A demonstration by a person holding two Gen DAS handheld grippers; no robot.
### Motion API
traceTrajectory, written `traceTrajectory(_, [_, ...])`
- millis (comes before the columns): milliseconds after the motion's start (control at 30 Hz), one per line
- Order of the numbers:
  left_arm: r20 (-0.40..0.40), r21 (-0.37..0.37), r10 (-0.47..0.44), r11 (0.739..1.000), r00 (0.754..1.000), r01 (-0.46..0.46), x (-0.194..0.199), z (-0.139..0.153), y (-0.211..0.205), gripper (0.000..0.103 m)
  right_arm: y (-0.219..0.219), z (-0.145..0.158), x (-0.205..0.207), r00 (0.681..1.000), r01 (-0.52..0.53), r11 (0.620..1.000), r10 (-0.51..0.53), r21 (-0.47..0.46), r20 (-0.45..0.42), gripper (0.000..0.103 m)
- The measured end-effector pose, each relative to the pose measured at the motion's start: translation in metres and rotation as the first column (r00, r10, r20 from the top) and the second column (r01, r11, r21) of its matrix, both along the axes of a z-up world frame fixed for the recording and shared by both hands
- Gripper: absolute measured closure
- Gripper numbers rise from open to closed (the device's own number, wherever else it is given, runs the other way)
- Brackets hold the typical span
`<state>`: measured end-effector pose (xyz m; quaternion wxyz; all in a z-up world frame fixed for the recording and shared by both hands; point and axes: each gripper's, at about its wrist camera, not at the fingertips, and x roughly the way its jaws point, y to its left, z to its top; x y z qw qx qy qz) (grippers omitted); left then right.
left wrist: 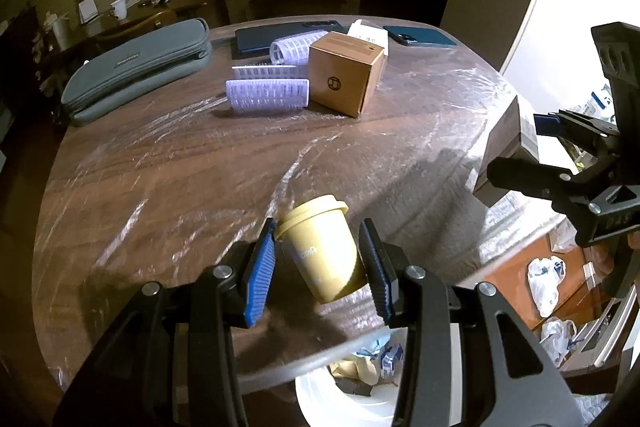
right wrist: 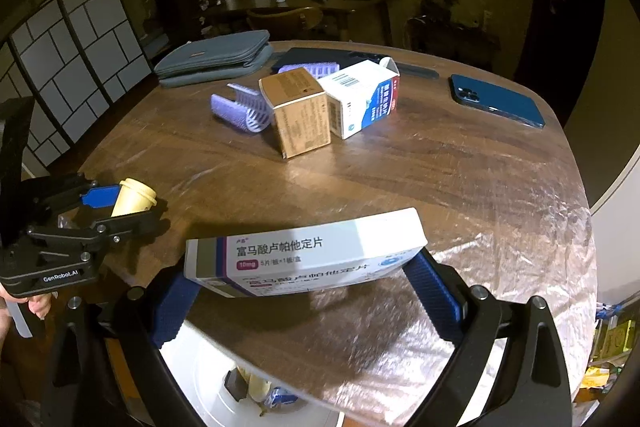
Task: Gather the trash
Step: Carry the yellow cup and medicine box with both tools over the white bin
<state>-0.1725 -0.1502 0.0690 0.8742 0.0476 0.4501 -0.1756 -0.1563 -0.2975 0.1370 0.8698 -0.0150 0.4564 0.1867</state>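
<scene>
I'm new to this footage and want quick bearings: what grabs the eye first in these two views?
Both grippers are loaded: the left gripper clamps a tilted yellow cup at the near table edge, and the right gripper clamps a flat white medicine box. Below the round wooden table sits a white bin already holding scraps. Mid-table stands a brown cardboard box beside purple hair rollers.

The left gripper [left wrist: 320, 267] is clamped with its blue-padded fingers [left wrist: 260, 275] pressing either side of a tilted yellow lidded cup [left wrist: 320, 247]. The right gripper [right wrist: 304, 291] is spread wide, its blue pads [right wrist: 432, 291] gripping the two ends of a flat white medicine box [right wrist: 308, 251]. Fingertips of the person's left hand [right wrist: 38, 303] show beneath the left gripper's body.
</scene>
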Motion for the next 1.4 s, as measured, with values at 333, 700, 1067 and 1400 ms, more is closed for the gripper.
traceTrajectory(333, [-0.014, 0.003, -0.053, 0.999, 0.999, 0.053, -0.024, 0.002, -0.002, 0.06, 0.011, 0.002, -0.028, 0.999, -0.035, 0.999, 0.035, 0.0, -0.017, 0.009])
traceTrajectory(700, [-0.051, 0.01, -0.121, 0.993, 0.991, 0.122, -0.051, -0.003, -0.008, 0.06, 0.018, -0.005, -0.059, 0.996, -0.072, 0.997, 0.072, -0.001, -0.06, 0.009])
traceTrajectory(1067, [-0.083, 0.005, -0.147, 0.989, 0.986, 0.148, -0.068, -0.007, -0.011, 0.06, 0.015, -0.011, -0.08, 0.992, -0.082, 0.997, 0.081, -0.006, -0.099, 0.009])
traceTrajectory(1400, [-0.119, 0.013, -0.188, 0.982, 0.975, 0.19, -0.082, -0.016, -0.018, 0.06, 0.017, -0.024, -0.097, 0.985, -0.098, 0.995, 0.095, -0.012, -0.146, 0.009])
